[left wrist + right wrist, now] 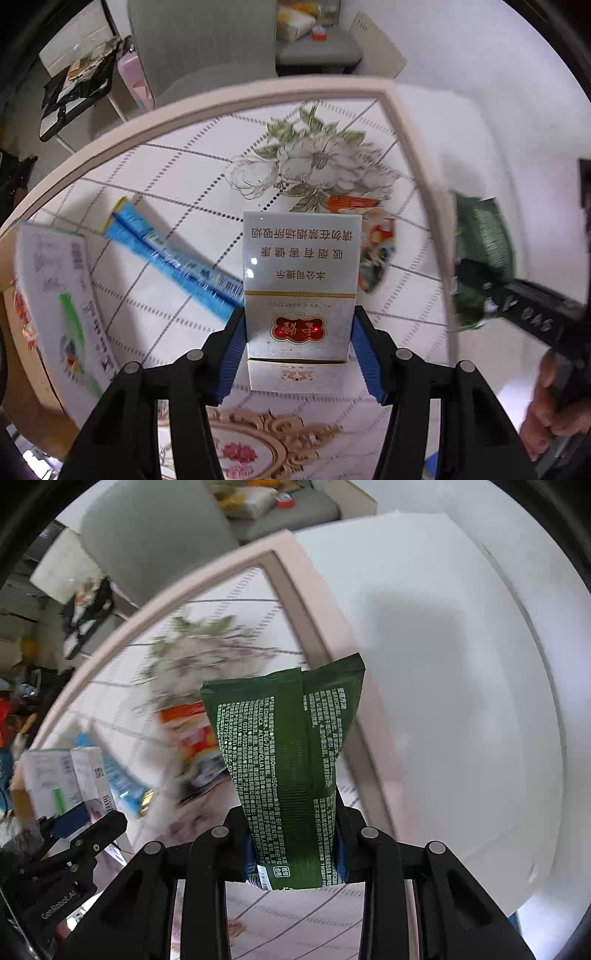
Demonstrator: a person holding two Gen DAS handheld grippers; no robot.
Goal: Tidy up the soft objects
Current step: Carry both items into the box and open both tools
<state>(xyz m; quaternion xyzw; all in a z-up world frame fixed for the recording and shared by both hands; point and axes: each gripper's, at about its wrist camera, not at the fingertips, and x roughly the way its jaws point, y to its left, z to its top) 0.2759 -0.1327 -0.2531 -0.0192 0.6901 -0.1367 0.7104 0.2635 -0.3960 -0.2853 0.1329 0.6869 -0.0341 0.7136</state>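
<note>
Both grippers have something clamped. Left gripper (299, 354) has its blue pads pressed against the two sides of a silver-white cigarette pack (301, 284), which stands up between the fingers with its red emblem and upside-down Chinese print facing the camera, lifted over the table (177, 173). Right gripper (295, 853) is closed tight on the lower end of a dark green soft packet (288, 760) covered in small white print; the packet sticks forward out of the fingers, hanging over the table's pink rim beside a big white box (461, 672).

On the floral tabletop, a blue tube-like pack (173, 258) lies at a slant just left of the cigarette pack. An orange and red snack bag (373, 240) lies behind the pack, partly hidden by it. A white carton with a green mark (62, 295) sits at the table's left edge. From the left camera, the right gripper and its green packet show at the far right, blurred.
</note>
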